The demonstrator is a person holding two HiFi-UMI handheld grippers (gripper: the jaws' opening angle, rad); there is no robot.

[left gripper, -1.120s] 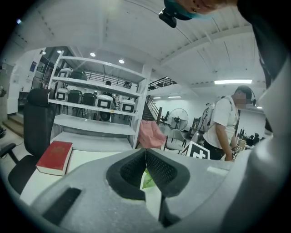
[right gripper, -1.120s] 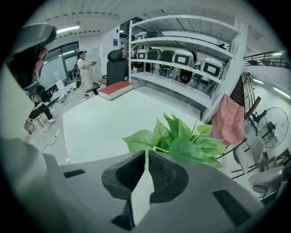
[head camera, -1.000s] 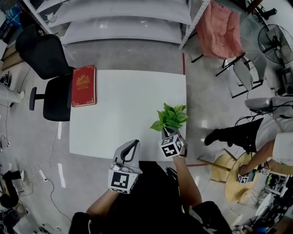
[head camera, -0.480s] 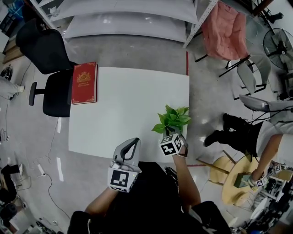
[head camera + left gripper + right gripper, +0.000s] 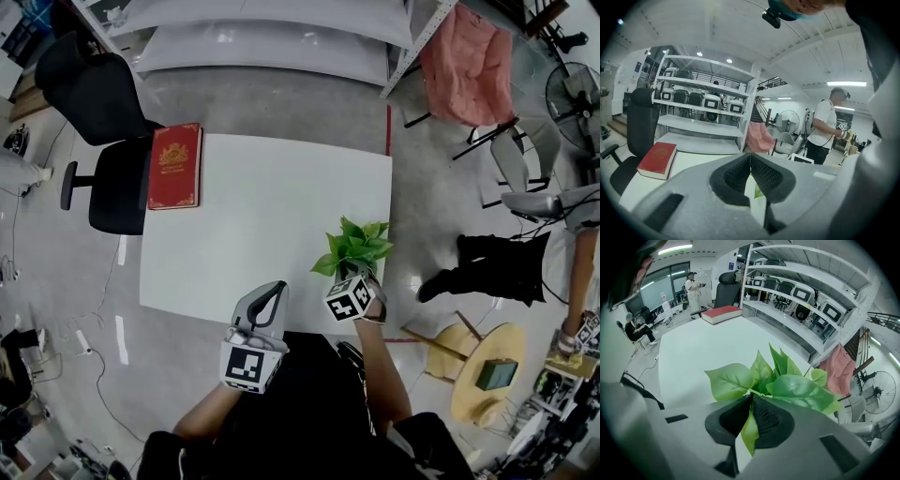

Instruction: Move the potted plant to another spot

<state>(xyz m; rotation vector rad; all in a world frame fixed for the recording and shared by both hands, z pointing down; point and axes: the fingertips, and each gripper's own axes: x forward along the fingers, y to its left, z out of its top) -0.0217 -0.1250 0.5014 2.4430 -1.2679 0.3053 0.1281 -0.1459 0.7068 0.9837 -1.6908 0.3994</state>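
Note:
The potted plant (image 5: 354, 246) has broad green leaves and stands near the right front corner of the white table (image 5: 262, 225). Its pot is hidden under the leaves and my right gripper (image 5: 354, 271). In the right gripper view the plant (image 5: 787, 385) fills the middle, and my right gripper (image 5: 752, 401) is shut on it, with a leaf pinched between the pads. My left gripper (image 5: 278, 286) hovers at the table's front edge, left of the plant. It is shut with nothing held (image 5: 750, 157).
A red book (image 5: 175, 166) lies at the table's far left corner, beside a black office chair (image 5: 94, 112). Shelving runs behind the table. To the right are a pink-draped chair (image 5: 464, 66), a fan (image 5: 572, 89), a person's legs (image 5: 487, 267) and a round wooden stool (image 5: 487, 375).
The right gripper and the plant have stayed almost where they were. The person at the right has moved away toward the picture's right edge. The left gripper has not moved.

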